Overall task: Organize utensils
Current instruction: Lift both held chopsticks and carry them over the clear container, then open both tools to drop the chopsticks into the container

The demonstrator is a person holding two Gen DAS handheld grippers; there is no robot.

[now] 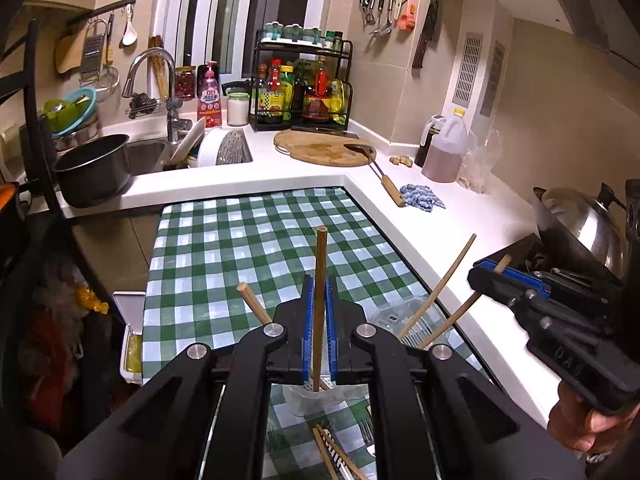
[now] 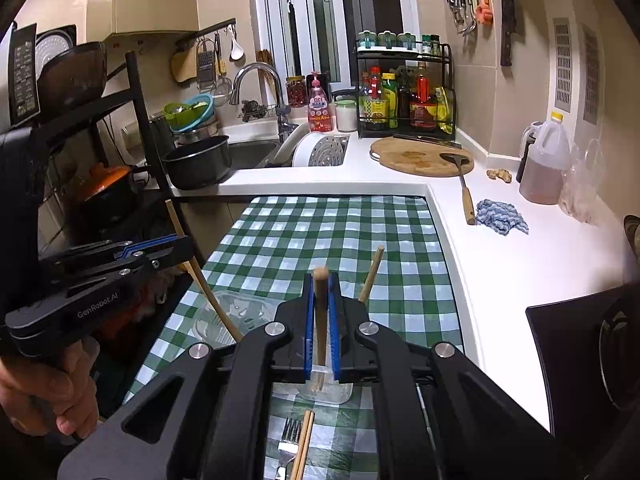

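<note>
My left gripper (image 1: 320,292) is shut on an upright wooden chopstick (image 1: 319,280) whose lower end reaches into a clear holder (image 1: 316,394) on the green checked table. My right gripper (image 2: 320,292) is shut on another wooden chopstick (image 2: 320,304), its lower end in a clear cup (image 2: 326,390). The right gripper also shows in the left wrist view (image 1: 500,268), and the left gripper in the right wrist view (image 2: 176,246). More chopsticks (image 1: 436,300) lean in a clear container (image 1: 416,320). A fork (image 2: 288,440) and loose chopsticks (image 2: 302,448) lie on the table near me.
The checked tablecloth (image 2: 320,232) meets a white counter (image 2: 500,264) carrying a round cutting board (image 2: 420,156), a spatula (image 2: 464,188), a blue cloth (image 2: 502,216) and an oil jug (image 2: 546,160). A sink with dishes and a black pot (image 2: 198,162) lies at the back left.
</note>
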